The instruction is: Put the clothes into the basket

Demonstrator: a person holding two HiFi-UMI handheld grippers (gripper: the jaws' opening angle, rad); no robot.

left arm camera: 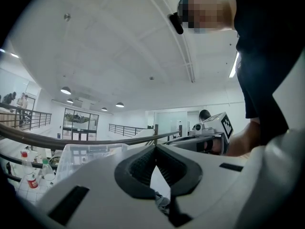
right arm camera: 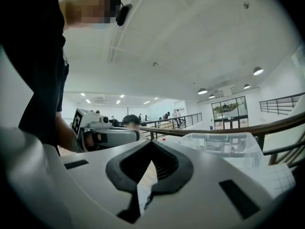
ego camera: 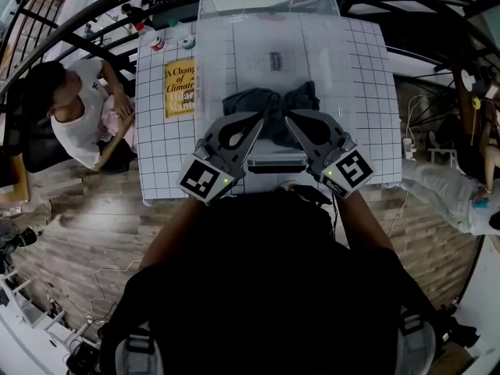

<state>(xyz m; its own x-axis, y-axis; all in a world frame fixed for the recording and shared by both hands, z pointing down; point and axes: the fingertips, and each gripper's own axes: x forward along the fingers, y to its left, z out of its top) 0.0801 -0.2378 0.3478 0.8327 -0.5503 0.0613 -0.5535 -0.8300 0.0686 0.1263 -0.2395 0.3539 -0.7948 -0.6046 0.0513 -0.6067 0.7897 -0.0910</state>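
A dark grey garment (ego camera: 269,100) lies bunched in the middle of the gridded table (ego camera: 359,131). Beyond it stands a clear plastic basket (ego camera: 266,6), which also shows in the left gripper view (left arm camera: 86,151) and the right gripper view (right arm camera: 224,142). My left gripper (ego camera: 262,118) is shut at the garment's near left edge. A scrap of grey cloth (left arm camera: 163,203) shows pinched deep between its jaws (left arm camera: 156,148). My right gripper (ego camera: 287,118) is shut with its tips pressed into the garment's near right edge. In its own view the jaws (right arm camera: 151,143) meet at the tips.
A yellow book (ego camera: 180,88) and small bottles (ego camera: 156,41) lie on the table's left side. A flat dark object (ego camera: 277,161) sits at the near table edge under the grippers. One person (ego camera: 78,112) sits left of the table, another (ego camera: 461,194) to the right.
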